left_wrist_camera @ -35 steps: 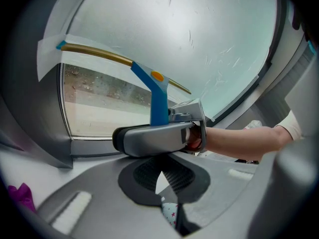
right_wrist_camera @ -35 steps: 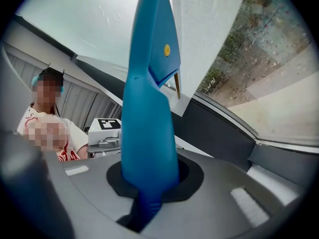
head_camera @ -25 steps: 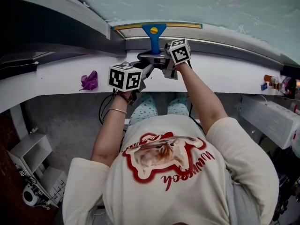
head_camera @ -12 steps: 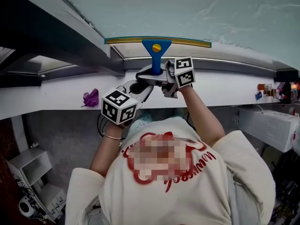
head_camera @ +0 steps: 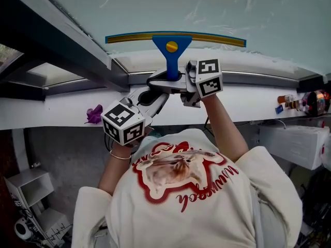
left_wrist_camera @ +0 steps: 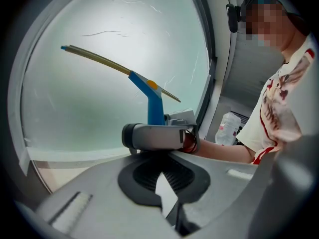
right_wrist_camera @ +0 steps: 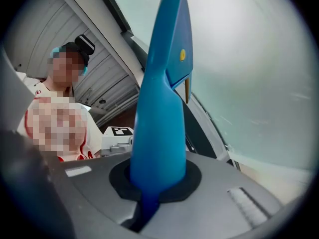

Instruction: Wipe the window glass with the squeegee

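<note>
The squeegee has a blue handle [head_camera: 171, 56] and a yellow-edged blade [head_camera: 176, 37] that lies flat against the window glass [head_camera: 217, 6], above the lower frame. My right gripper [head_camera: 182, 82] is shut on the handle's lower end; in the right gripper view the blue handle [right_wrist_camera: 162, 108] rises from between the pads of that gripper [right_wrist_camera: 155, 185]. My left gripper [head_camera: 151, 93] sits just below and left of it, shut with nothing held. In the left gripper view, the left gripper [left_wrist_camera: 162, 180] faces the right gripper's grey body [left_wrist_camera: 157, 136], with the squeegee [left_wrist_camera: 153, 101] behind.
A dark window frame bar [head_camera: 62, 50] runs along the left. A purple cloth [head_camera: 94, 114] lies on the white sill [head_camera: 57, 110]. Small bottles [head_camera: 295, 101] stand on the sill's far right. A plastic bottle [left_wrist_camera: 229, 128] shows beside the person's arm.
The right gripper has pushed the squeegee up the glass, away from the lower frame. The left gripper has dropped back to the lower left, apart from the handle.
</note>
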